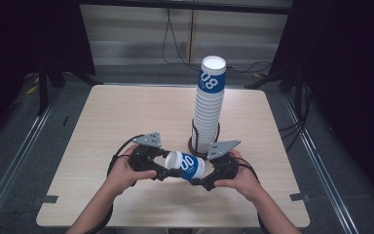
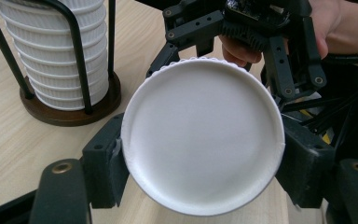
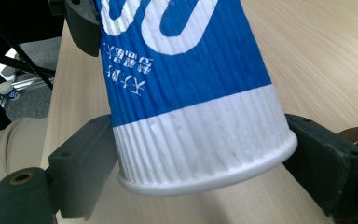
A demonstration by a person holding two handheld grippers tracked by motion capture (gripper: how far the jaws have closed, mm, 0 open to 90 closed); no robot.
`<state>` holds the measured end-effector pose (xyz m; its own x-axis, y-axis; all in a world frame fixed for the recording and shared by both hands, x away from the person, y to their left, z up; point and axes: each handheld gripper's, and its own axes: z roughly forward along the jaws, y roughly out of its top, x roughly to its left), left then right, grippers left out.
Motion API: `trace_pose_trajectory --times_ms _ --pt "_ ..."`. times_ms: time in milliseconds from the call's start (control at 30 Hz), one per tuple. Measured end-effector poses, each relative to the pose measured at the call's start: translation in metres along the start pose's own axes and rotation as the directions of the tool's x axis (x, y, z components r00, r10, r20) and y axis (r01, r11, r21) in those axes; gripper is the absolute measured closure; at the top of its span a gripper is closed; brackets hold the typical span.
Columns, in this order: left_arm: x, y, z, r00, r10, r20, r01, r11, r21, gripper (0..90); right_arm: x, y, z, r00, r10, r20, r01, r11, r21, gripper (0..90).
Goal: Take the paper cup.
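Note:
A blue-and-white paper cup [image 1: 187, 165] lies on its side in the air above the table's near middle, held between both grippers. My left gripper [image 1: 168, 168] is shut on its base end; in the left gripper view the round white bottom [image 2: 200, 135] sits between the two jaws. My right gripper [image 1: 200, 176] is shut on the wide rim end, and in the right gripper view its jaws press on the white ribbed band [image 3: 196, 149] just above the rolled lip. A hand holds each gripper.
A tall stack of upturned matching cups [image 1: 209, 107] stands in a black wire holder on a round wooden base [image 2: 70, 114], just behind the grippers and right of centre. The light wooden table [image 1: 126, 117] is bare to the left and in front. Cables run across the floor behind.

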<state>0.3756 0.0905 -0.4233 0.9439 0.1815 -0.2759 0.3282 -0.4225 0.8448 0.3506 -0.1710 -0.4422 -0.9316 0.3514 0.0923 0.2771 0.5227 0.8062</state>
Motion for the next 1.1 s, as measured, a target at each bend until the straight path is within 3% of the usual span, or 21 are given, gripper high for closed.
trace_pose_trajectory --times_ms 1100 --pt "0.0048 -0.0048 -0.0013 0.9996 -0.014 0.026 0.015 0.9997 -0.021 28.5 0.0019 -0.0016 0.0031 0.9996 -0.023 0.014 0.023 0.9997 -0.004 15.4"
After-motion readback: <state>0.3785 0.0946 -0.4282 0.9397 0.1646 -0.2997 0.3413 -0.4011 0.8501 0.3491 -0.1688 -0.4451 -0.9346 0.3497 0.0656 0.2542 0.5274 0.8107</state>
